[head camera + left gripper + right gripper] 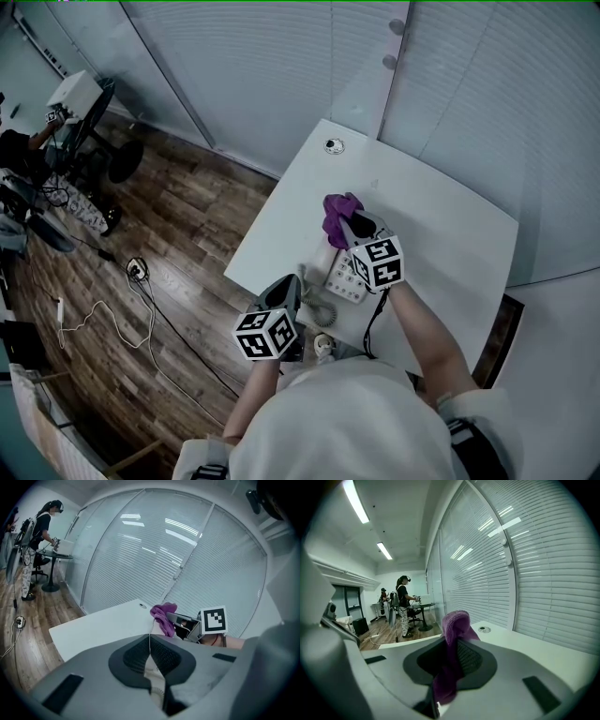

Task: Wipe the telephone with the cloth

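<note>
A white telephone (347, 279) sits near the front edge of the white table (441, 234), its handset and coiled cord (322, 310) lying at its left. My right gripper (354, 225) is shut on a purple cloth (339, 216) just beyond the phone's far end. In the right gripper view the cloth (457, 623) sticks up between the jaws of this gripper (451, 660) and hangs down in front of them. My left gripper (291, 286) hovers over the handset, shut, jaws meeting along a thin line (150, 649). From there I see the cloth (163, 615) ahead.
A round cable grommet (334, 145) is set in the table's far corner. Window blinds (469, 84) run close behind the table. Cables and a power strip (137, 269) lie on the wooden floor at left. A person (43, 522) stands at a distant desk.
</note>
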`<state>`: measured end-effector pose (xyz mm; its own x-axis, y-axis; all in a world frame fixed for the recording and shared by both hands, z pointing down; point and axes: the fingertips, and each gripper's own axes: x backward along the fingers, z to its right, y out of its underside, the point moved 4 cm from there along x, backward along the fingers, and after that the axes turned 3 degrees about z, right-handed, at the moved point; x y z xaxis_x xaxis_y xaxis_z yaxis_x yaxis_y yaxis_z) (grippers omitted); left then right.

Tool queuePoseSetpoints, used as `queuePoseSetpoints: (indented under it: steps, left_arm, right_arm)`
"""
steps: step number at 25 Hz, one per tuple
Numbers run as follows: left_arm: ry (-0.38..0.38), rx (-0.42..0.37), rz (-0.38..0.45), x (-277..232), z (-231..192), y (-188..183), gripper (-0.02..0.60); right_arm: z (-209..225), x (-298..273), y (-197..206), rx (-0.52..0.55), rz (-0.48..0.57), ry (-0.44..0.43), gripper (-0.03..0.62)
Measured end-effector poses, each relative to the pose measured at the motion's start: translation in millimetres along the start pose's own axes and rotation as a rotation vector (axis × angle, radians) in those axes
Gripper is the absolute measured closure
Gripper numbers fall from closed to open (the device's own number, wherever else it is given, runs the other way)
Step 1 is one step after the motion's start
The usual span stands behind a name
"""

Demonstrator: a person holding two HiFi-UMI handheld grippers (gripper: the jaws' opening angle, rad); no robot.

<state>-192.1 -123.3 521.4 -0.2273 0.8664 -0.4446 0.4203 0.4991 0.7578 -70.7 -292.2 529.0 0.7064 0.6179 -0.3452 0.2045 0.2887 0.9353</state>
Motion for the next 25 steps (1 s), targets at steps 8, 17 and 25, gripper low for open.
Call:
queuePoseSetpoints:
  steps: [8, 17, 25]
  left_arm:
    - [-0.014, 0.011, 0.002, 1, -4, 1, 0.56]
    - [-0.012, 0.017, 0.004, 7, -3, 5, 0.56]
    - [-0.016, 0.025, 0.016, 22, -6, 10, 0.56]
  right_arm:
    - [-3, 2, 1, 0.004, -0.002, 0.014, 0.528]
    - [-20, 10, 5, 0.01, 0.0, -0.013, 0.528]
    - [-42, 18, 10, 0.023, -0.004, -0.034, 0.528]
